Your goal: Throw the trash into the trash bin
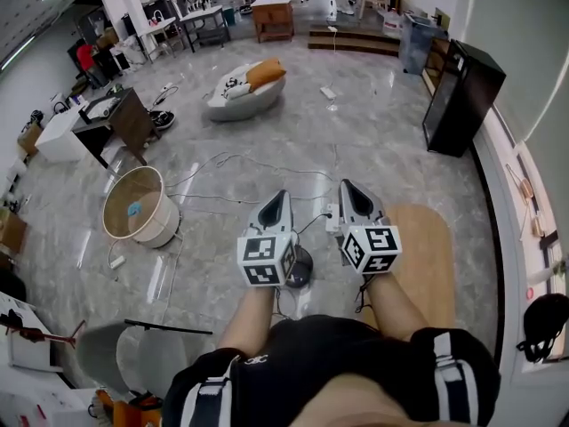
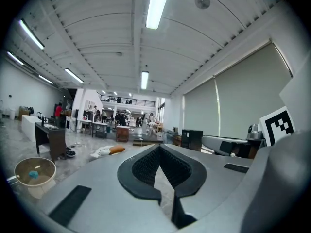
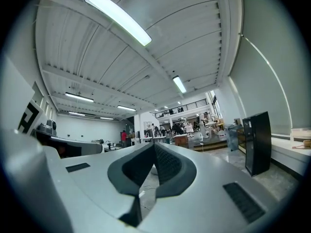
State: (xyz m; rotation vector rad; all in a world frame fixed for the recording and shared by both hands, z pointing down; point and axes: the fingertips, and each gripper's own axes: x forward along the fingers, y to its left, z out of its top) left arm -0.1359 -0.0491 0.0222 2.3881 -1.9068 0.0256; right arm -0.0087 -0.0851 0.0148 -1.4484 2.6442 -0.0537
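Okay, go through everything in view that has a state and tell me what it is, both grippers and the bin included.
left gripper: jaws shut, nothing between them.
right gripper: jaws shut, nothing between them.
trash bin: upright on the floor, top open, a small blue piece lying inside.
black cabinet: standing upright beside the wall.

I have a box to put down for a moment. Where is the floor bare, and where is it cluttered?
Widest bare patch: the floor between the white seat and the black cabinet. Crowded: cables cross the stretch between the trash bin and the left gripper; a dark desk stands at the left.
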